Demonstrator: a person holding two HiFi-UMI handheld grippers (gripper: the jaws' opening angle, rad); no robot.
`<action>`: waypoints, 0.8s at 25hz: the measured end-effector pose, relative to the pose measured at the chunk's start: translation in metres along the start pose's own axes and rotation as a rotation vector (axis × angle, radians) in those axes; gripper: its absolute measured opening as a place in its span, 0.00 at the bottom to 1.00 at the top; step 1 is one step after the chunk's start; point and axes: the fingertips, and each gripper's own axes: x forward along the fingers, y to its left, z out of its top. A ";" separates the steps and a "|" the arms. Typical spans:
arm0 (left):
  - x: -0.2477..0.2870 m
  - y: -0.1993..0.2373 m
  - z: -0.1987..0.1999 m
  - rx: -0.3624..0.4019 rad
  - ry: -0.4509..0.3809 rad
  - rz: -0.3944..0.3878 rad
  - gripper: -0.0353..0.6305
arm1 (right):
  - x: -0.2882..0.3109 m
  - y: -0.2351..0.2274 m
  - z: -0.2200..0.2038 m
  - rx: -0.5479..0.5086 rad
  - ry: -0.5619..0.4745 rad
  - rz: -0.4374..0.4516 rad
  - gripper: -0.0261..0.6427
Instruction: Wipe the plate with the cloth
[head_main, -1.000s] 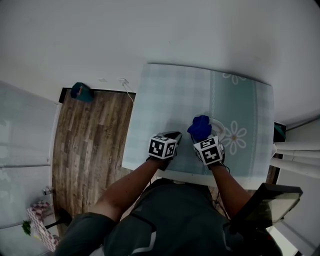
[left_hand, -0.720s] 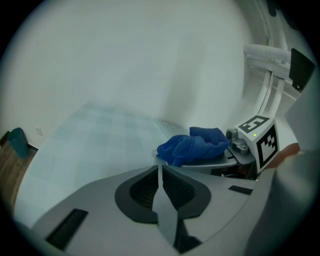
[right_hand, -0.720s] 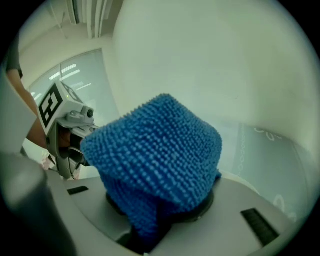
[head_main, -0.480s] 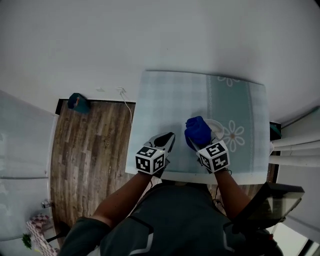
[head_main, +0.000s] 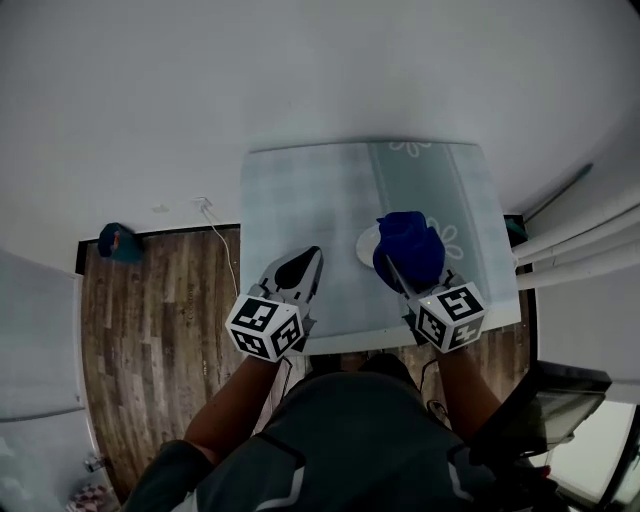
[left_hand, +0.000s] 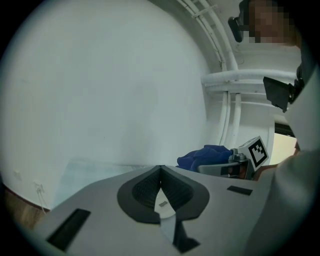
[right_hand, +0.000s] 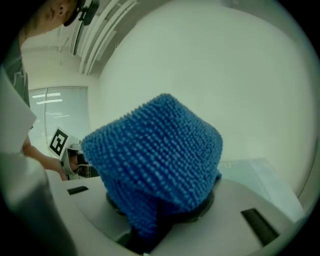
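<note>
Dark grey shirt (head_main: 350, 440); each grey tool (head_main: 305, 258) bears a black-and-white marker cube (head_main: 265, 328).

Bright blue nubbed cloth (head_main: 410, 250); a seemingly white plate (head_main: 365, 246); a pale blue-green checked tablecloth (head_main: 300, 205) with white daisies (head_main: 415, 147).

Home-like room: flowered checked tablecloth (head_main: 300, 200), wood-plank floor (head_main: 150, 340), plain white wall (head_main: 300, 70).

The cloth (right_hand: 160, 150) looks nubby and soft; the floor (head_main: 150, 340), grained wood.
</note>
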 end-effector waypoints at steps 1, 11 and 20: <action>-0.002 -0.004 0.006 0.018 -0.011 -0.021 0.07 | -0.006 0.001 0.005 0.001 -0.017 -0.018 0.21; -0.020 -0.033 0.042 0.113 -0.111 -0.099 0.07 | -0.052 0.011 0.027 -0.028 -0.080 -0.141 0.20; -0.022 -0.062 0.065 0.085 -0.190 -0.107 0.07 | -0.083 -0.013 0.045 -0.035 -0.119 -0.158 0.19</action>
